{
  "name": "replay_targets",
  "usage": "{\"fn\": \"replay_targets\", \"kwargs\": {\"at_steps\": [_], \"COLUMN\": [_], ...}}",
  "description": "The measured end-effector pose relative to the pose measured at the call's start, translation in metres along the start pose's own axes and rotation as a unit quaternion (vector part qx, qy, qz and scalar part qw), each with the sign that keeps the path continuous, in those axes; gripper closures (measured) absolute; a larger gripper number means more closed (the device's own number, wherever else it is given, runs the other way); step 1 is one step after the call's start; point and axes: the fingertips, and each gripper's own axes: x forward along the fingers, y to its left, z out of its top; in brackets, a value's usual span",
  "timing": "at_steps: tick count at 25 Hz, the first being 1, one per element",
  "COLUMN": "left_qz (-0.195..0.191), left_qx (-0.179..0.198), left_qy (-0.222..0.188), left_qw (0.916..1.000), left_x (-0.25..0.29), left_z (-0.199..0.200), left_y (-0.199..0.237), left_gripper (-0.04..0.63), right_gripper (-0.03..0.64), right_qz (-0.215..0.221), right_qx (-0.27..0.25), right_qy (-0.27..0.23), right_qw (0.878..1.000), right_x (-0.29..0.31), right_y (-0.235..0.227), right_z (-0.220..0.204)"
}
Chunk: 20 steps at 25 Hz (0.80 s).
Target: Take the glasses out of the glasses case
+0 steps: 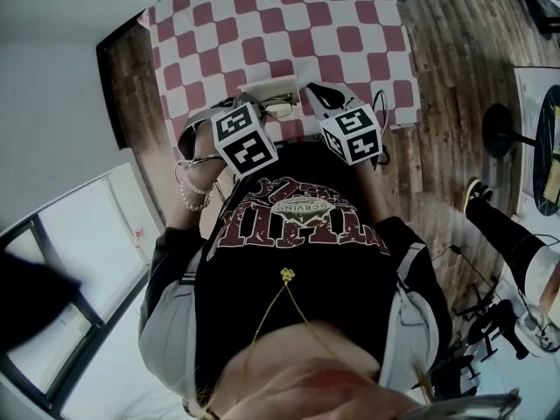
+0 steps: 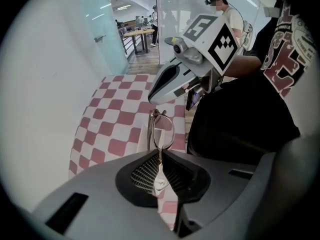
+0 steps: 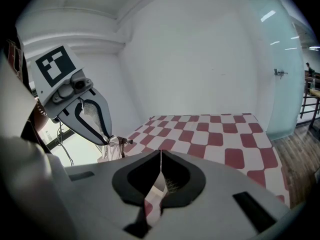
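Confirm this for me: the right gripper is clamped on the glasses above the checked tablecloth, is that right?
Not quite. The left gripper is the one clamped on the glasses above the checked tablecloth; the left gripper view shows them pinched between its jaws. The right gripper is shut with no glasses in it.

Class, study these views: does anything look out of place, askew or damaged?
The glasses are the odd thing. The left gripper pinches them by one thin end, so they stick out edge-on over the checked table beside the white case instead of lying flat. Nothing looks spilled or broken.
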Motion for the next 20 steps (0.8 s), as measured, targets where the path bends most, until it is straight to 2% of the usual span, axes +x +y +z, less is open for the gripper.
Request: {"fn": "replay_targets", "kwargs": {"at_steps": [20], "left_qz": [0.011], "left_qx": [0.0], "left_qy": [-0.006], "left_qw": [0.9999], "left_x": [-0.016], "left_z": [0.001], "left_y": [-0.002], "left_gripper": [0.568], "right_gripper": [0.595], "right_qz": [0.0], "right_qx": [0.001], "right_qy": [0.003], "right_qw": [1.0], "right_x": [0.001], "right_y": [0.002], "right_z": [-0.001]}}
